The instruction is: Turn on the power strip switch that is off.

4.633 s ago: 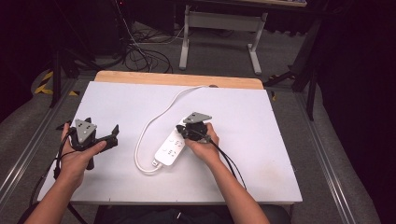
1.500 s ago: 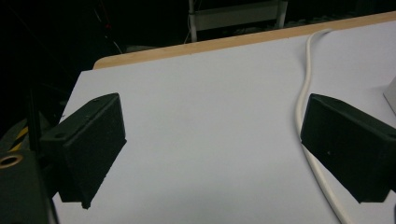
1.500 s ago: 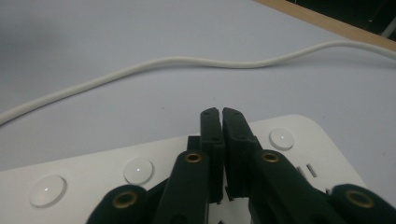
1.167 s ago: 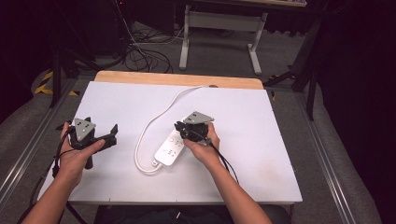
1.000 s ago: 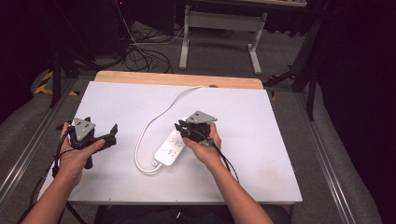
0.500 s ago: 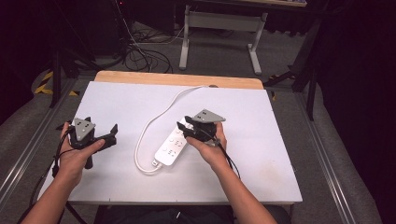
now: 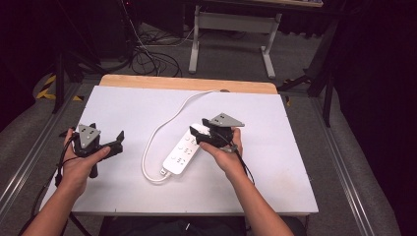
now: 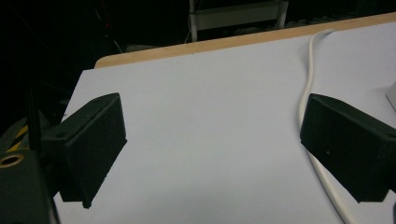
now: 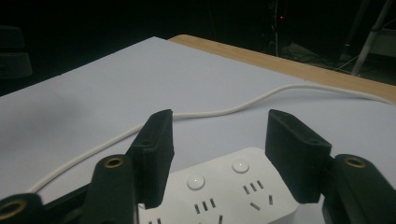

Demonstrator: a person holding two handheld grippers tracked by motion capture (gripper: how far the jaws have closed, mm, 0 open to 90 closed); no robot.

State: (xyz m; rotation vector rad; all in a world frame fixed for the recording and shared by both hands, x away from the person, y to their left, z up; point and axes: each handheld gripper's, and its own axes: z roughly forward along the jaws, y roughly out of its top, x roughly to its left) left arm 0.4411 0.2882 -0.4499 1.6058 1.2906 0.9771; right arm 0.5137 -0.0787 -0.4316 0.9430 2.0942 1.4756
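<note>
White plastic power strip (image 7: pixel 183 150), long and flat with rows of sockets and small round buttons, lies near the middle of the white table (image 7: pixel 275 162), slanted, its far end under the right gripper (image 7: pixel 205 136); its white rubber cable (image 7: pixel 162 129) loops from the near end out to the left and curves back toward the pale wooden strip (image 7: pixel 187 83) along the table's far edge. In the right gripper view the power strip (image 9: pixel 224 191) sits low between the two black jaws, which stand to either side of its end with clear gaps and have just been opening; nothing is pinched, and the cable (image 9: pixel 215 112) runs across the table behind them. The left gripper (image 7: pixel 110 143) is held in the person's left hand (image 7: pixel 78 162) over the table's left part, well apart from the strip; in the left gripper view its jaws are spread wide over bare white surface, with the cable (image 8: pixel 306 93) passing just beside the right-hand jaw. The right hand (image 7: pixel 226 155) grasps its gripper from the near side.
</note>
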